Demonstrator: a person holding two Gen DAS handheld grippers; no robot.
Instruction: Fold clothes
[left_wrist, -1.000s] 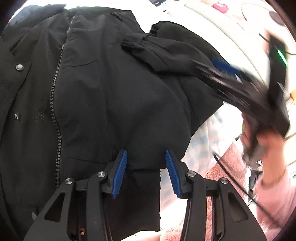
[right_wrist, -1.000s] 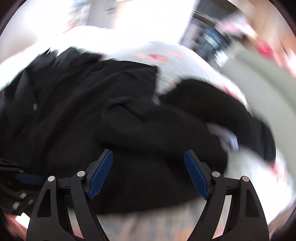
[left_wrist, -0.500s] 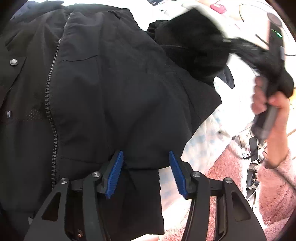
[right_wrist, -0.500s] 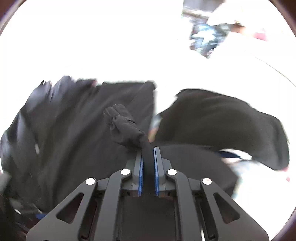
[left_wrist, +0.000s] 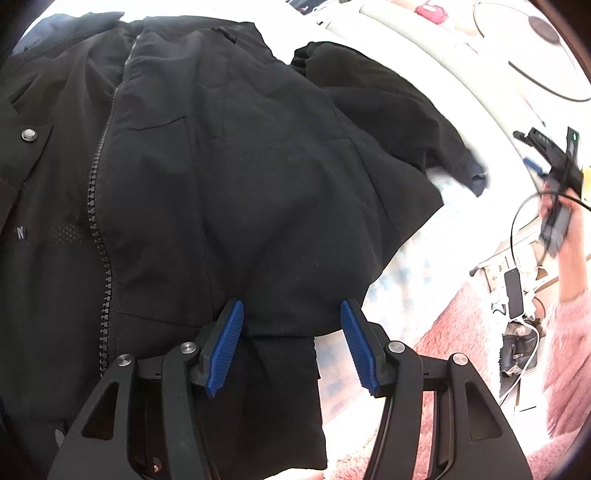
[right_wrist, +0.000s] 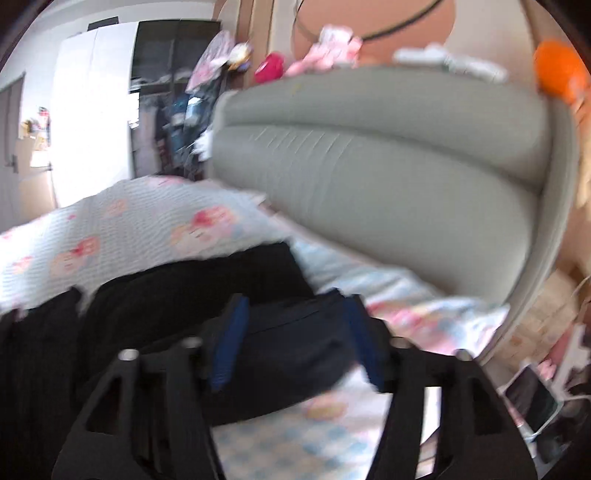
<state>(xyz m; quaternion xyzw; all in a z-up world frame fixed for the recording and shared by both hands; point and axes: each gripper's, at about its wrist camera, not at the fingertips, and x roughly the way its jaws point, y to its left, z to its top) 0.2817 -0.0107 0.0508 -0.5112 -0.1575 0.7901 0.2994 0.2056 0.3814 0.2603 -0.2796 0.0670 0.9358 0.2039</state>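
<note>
A black zip-up jacket (left_wrist: 229, 177) lies spread on a bed, its zipper (left_wrist: 98, 206) running down the left. Its right sleeve (left_wrist: 399, 110) lies stretched out to the right, cuff (left_wrist: 476, 179) at the end. My left gripper (left_wrist: 291, 332) is open, its blue pads either side of the jacket's bottom hem. My right gripper (left_wrist: 550, 166) is off to the right in a hand, away from the sleeve. In the right wrist view my right gripper (right_wrist: 295, 343) is open, with the sleeve end (right_wrist: 288, 343) lying on the bed below it.
The bed has a white floral cover (right_wrist: 147, 225). A grey padded headboard (right_wrist: 388, 177) stands at the right. A pink fluffy rug (left_wrist: 454, 343) and a phone with cables (left_wrist: 515, 291) lie on the floor beside the bed.
My right gripper, which was shut on the sleeve and lifting it, has opened and pulled away to the right. The sleeve now lies stretched out on the bed. My left gripper has barely moved.
</note>
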